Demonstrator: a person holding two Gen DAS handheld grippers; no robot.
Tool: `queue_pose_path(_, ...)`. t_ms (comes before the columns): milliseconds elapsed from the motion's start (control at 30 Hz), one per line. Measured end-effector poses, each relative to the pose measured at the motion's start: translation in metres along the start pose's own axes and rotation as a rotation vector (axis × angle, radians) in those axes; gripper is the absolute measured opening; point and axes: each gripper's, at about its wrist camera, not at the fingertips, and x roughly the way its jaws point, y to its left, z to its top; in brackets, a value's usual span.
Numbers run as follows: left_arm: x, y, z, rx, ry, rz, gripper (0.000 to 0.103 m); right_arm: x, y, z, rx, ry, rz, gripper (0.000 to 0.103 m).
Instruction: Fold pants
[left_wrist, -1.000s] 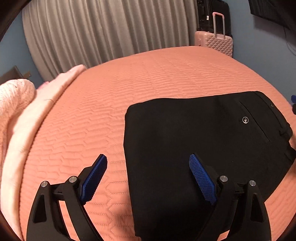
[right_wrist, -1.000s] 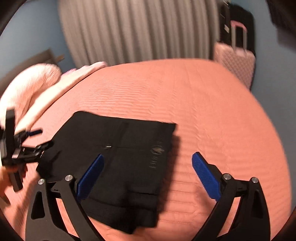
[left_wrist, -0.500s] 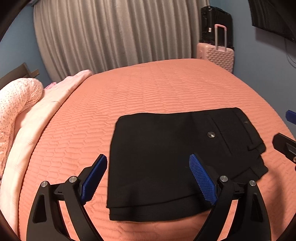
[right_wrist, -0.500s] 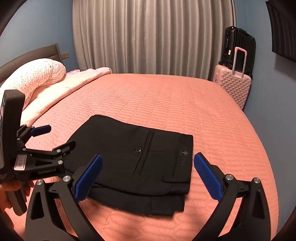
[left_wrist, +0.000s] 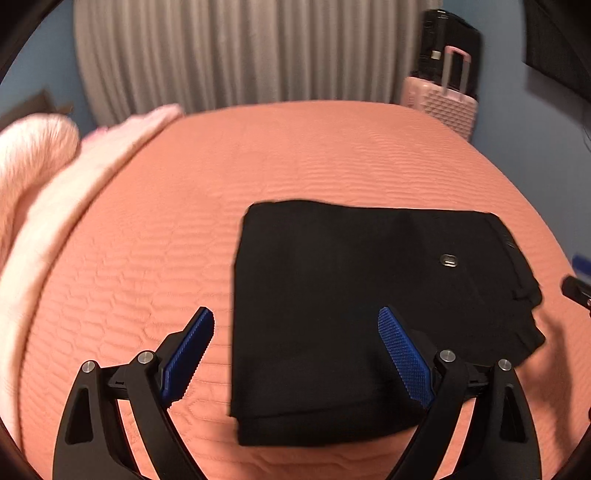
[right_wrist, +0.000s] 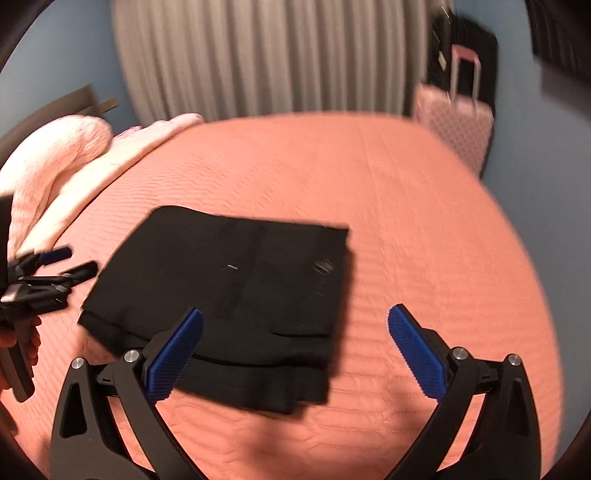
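Orange quilted bed (left_wrist: 314, 155) fills both views, grey curtain (left_wrist: 240, 51) behind. Folded black pants (left_wrist: 369, 302) lie flat at centre frame. Left claw (left_wrist: 295, 350) and right claw (right_wrist: 295, 350) hover above, both spread wide, holding nothing.

We take this for a home bedroom: bed (left_wrist: 332, 155) under a quilted salmon cover, pink pillows (right_wrist: 55, 155) at its head, grey curtains (left_wrist: 240, 55), pink suitcase (left_wrist: 443, 107) against blue wall (right_wrist: 66, 62).
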Motion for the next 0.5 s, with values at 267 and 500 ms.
queue_pose_path(267,0.069,0.059,-0.007,-0.169,0.153,-0.142,0.089,0.079,-0.049,-0.009,0.244,0.159,0.248,0.098)
queue_pose_path(500,0.092,0.051,-0.011,-0.205,0.157,-0.170,0.098,0.094,-0.036,-0.019,0.234,0.145,0.325,0.098)
